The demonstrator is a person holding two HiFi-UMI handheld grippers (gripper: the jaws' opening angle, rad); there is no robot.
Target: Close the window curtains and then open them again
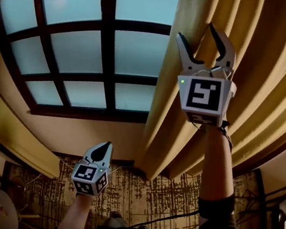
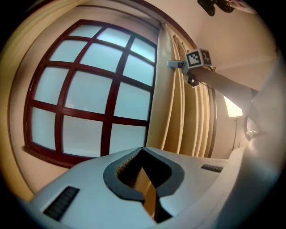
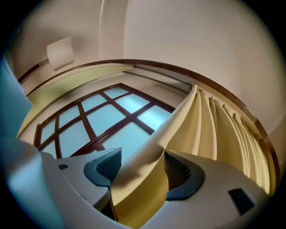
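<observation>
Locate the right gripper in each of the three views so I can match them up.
Head view: the right gripper is upper centre-right, jaws apart at the yellow curtain edge.
Left gripper view: small, upper right, against the curtain's folds.
Right gripper view: its own jaws fill the bottom, apart, with a curtain fold between them.
Shared landmark: the dark-framed window, left of the curtain in all three.

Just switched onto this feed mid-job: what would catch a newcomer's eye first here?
A big dark-framed grid window fills the upper left of the head view, with the gathered yellow curtain hanging to its right. The right tool is raised at the curtain's inner edge, jaws apart with a fold of fabric between them. The left tool sits lower, shut.
</observation>
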